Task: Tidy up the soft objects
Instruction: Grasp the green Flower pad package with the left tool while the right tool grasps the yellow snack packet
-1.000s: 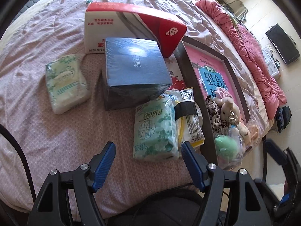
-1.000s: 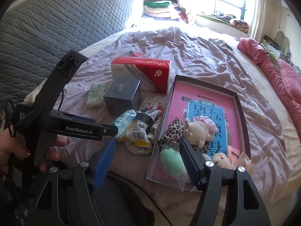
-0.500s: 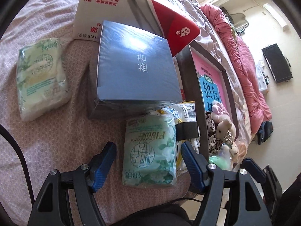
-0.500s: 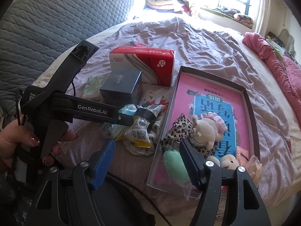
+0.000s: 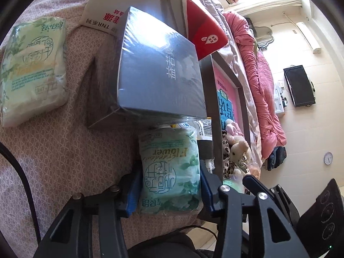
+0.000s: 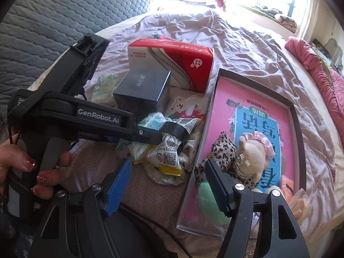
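1. Two views show different things: the left wrist view shows the green tissue pack (image 5: 169,169) from very near, lying on the pink bedsheet (image 5: 64,146) in front of the dark blue box (image 5: 159,68). The right wrist view shows the whole bed, with the left gripper (image 6: 148,136) seen from the side and the hand (image 6: 25,172) that holds its handle.
2. Only the left wrist view shows a second green tissue pack (image 5: 32,68) clearly, far to the left of the blue box; in the right wrist view it is mostly hidden behind the left gripper.
3. The left gripper (image 5: 169,191) is closing, and the green tissue pack is between its blue pads (image 5: 132,193); both pads already touch the sides of the pack.
4. The right gripper (image 6: 167,185) stands wide and holds nothing. It hangs above the edge of the shallow tray (image 6: 294,111).
5. Inside the tray lie a leopard-print plush (image 6: 221,146), a cream plush toy (image 6: 251,152) and a green soft ball (image 6: 206,204).
6. A snack packet (image 6: 169,152) with a black band lies between the tissue pack and the tray.
7. A red and white tissue box (image 6: 172,60) stands behind the blue box.
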Tool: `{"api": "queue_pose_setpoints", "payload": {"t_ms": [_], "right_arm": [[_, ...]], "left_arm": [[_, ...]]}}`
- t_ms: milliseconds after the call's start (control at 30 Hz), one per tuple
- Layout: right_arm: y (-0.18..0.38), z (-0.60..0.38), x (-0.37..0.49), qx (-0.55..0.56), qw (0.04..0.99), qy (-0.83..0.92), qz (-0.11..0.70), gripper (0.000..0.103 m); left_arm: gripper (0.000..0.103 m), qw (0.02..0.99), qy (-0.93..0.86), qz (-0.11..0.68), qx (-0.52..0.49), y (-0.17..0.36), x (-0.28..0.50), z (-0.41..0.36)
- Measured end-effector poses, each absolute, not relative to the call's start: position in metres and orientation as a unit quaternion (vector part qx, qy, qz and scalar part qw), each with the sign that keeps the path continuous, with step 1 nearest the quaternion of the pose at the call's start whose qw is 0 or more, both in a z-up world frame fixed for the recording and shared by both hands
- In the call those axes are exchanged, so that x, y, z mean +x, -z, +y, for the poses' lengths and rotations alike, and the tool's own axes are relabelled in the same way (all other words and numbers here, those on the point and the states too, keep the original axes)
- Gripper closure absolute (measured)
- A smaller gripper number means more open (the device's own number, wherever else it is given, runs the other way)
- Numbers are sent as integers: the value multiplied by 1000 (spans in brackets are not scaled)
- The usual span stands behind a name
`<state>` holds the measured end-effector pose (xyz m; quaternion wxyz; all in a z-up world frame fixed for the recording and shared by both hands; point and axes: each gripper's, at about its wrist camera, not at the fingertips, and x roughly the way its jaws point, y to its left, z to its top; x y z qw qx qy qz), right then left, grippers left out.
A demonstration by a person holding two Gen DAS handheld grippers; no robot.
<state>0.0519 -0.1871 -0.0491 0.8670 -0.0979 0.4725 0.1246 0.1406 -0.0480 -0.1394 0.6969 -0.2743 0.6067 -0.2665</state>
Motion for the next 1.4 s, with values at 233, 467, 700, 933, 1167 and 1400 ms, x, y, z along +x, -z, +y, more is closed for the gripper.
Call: {"api": "queue_pose_setpoints", "payload": {"t_ms": [233,467,700,933,1167,1400], "right_arm": [[53,-183,64,-97,865,-116,479,31],[57,-172,85,-83,864,-102,486,31],[73,-162,105,-63,848,-74,521,40],[91,-161,118,-73,836,-45,542,51],[90,-178,115,-27,846,-52,530,60],[71,-194,104,11,860,-60,506,66]], "left_arm": [[57,722,264,579,-271,115,129,-25],[57,767,233,557,-217,87,120,-3],[57,776,231,548,-212,85,116,13],[57,776,230,548,-212,84,113,12],[57,777,229,552,-199,83,110,1],[57,785,232,542,-188,70,105,-6]]}}
